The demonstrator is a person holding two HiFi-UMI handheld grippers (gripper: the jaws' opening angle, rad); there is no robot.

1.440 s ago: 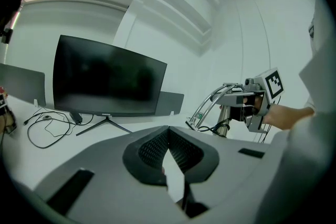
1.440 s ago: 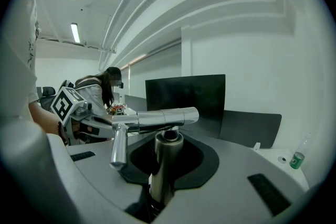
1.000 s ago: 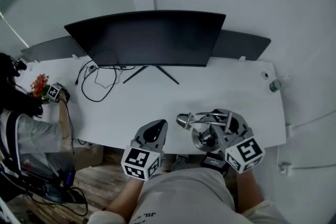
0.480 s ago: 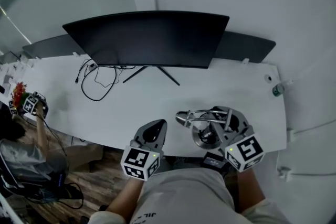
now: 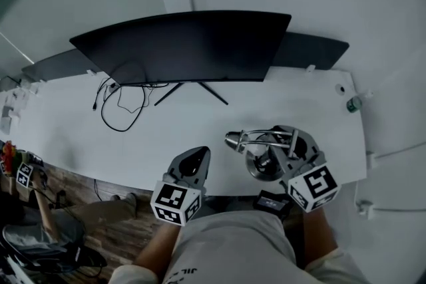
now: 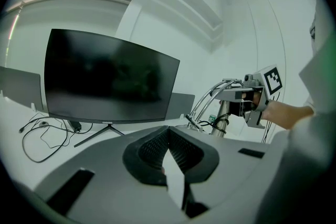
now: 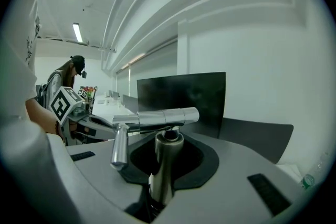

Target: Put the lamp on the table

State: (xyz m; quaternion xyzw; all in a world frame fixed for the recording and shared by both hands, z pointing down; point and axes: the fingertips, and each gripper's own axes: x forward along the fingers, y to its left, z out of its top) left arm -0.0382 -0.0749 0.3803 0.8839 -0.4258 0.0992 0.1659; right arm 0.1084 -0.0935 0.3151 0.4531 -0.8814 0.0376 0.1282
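The lamp (image 5: 261, 167) is silver metal with a round base, an upright post and a jointed arm (image 5: 256, 138) that ends in a small head at the left. It stands upright over the white table (image 5: 166, 136) near its front edge. Whether the base rests on the table I cannot tell. My right gripper (image 5: 276, 155) is shut on the post, which runs up between its jaws below the arm (image 7: 157, 119) in the right gripper view. My left gripper (image 5: 198, 159) is beside the lamp's left, shut and holding nothing. From there the lamp (image 6: 223, 113) shows to the right.
A wide curved monitor (image 5: 180, 46) on a V-shaped foot stands at the back, with darker panels (image 5: 313, 53) behind it. A loose black cable (image 5: 120, 106) lies at the left. A small green bottle (image 5: 353, 104) sits at the far right corner. Another person's gripper (image 5: 24, 175) shows far left.
The lamp and my right gripper sit slightly farther in over the table. The other person at the left has moved away from the table toward the lower left. My left gripper has barely moved.
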